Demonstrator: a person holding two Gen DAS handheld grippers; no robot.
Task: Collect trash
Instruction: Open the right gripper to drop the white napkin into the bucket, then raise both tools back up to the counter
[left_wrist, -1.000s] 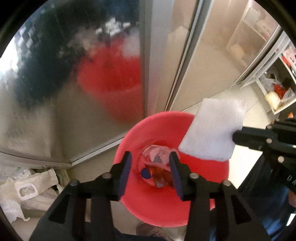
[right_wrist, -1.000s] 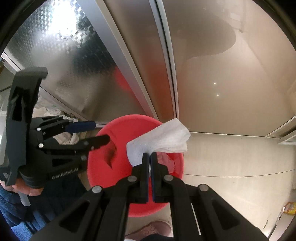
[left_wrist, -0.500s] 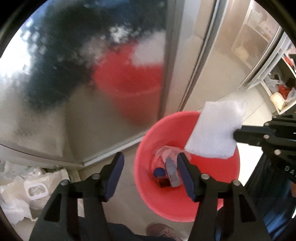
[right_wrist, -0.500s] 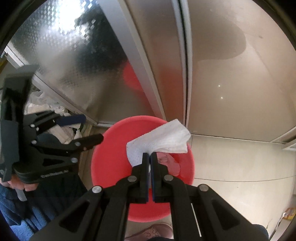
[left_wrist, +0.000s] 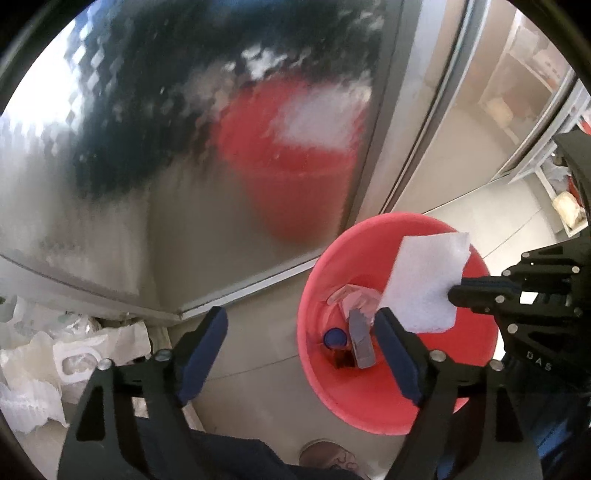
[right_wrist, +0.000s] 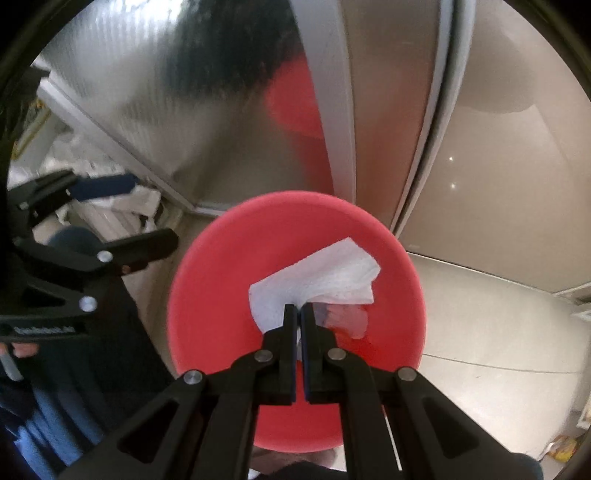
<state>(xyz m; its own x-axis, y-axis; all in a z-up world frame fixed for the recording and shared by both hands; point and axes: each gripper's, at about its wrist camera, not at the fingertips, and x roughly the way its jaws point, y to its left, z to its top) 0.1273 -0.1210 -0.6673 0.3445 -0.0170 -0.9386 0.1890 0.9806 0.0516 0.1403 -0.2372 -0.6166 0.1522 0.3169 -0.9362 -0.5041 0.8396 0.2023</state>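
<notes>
A red bucket (left_wrist: 476, 347) (right_wrist: 207, 295) stands on the pale floor beside a frosted glass door. Inside it lie a small bottle with a blue cap (left_wrist: 334, 336), a grey wrapper (left_wrist: 360, 341) and pink crumpled trash (left_wrist: 354, 295). My right gripper (right_wrist: 299, 307) is shut on a white paper towel (right_wrist: 321, 280) (left_wrist: 424, 284) and holds it over the bucket's mouth. My left gripper (left_wrist: 299, 328) hangs left of the bucket, its jaws opening with nothing between them; its right finger overlaps the bucket's rim.
Crumpled white plastic bags (left_wrist: 55, 362) lie on the floor at the lower left. The frosted door (left_wrist: 147, 184) mirrors the bucket. White shelves (left_wrist: 565, 206) with packages stand at the far right. A shoe (left_wrist: 328, 456) shows at the bottom edge.
The left gripper's jaws widened and it slid left off the bucket; the bottle and wrapper now lie in the bucket. The right gripper sank closer over the bucket with the towel.
</notes>
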